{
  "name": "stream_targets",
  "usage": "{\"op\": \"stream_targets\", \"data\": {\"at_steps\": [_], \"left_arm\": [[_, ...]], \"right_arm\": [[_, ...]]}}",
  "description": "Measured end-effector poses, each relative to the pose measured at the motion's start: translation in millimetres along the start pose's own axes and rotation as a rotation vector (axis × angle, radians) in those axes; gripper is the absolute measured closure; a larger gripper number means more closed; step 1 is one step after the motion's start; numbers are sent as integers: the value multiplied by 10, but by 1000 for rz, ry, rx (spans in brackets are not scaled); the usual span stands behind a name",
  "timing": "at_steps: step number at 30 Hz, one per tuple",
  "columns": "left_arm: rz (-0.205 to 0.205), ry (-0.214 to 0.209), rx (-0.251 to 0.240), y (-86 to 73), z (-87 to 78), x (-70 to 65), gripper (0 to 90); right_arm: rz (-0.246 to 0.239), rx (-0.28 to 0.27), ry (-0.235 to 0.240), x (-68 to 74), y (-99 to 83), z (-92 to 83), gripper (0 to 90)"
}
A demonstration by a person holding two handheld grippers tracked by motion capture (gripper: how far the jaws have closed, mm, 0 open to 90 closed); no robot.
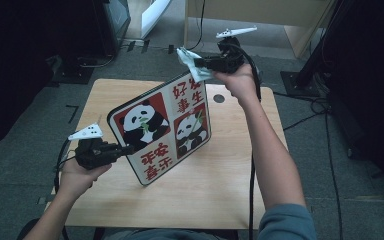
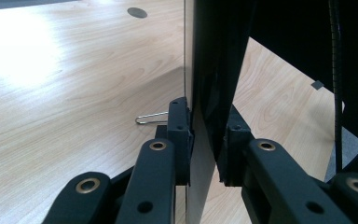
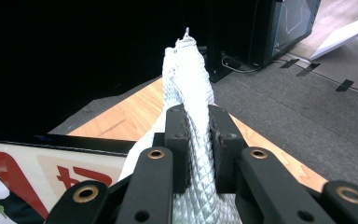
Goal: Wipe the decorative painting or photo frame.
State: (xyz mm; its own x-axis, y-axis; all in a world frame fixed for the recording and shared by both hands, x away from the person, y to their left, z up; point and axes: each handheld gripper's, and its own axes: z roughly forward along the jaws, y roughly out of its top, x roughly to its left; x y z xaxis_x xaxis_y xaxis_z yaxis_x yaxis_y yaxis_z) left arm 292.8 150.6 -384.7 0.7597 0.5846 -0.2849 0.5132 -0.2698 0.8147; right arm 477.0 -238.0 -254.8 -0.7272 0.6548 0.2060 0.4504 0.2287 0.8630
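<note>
A rectangular tray printed with pandas and red characters is held tilted above the wooden table. My left gripper is shut on its left edge; in the left gripper view the tray's edge stands upright between the pads of my left gripper. My right gripper is shut on a white cloth that rests against the tray's top corner. In the right gripper view the cloth rises between the pads of my right gripper, with the tray's printed face below at left.
A round hole shows in the table near its far edge. A metal clip lies on the wood beside the tray. Dark equipment and cables stand on the carpet around the table; a pale wooden cabinet stands beyond it.
</note>
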Motion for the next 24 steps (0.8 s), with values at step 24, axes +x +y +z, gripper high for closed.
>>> {"op": "stream_targets", "data": {"at_steps": [24], "left_arm": [[-2, -2, 2, -1, 4, 4, 787]], "right_arm": [[49, 16, -44, -161, -202, -102, 810]]}}
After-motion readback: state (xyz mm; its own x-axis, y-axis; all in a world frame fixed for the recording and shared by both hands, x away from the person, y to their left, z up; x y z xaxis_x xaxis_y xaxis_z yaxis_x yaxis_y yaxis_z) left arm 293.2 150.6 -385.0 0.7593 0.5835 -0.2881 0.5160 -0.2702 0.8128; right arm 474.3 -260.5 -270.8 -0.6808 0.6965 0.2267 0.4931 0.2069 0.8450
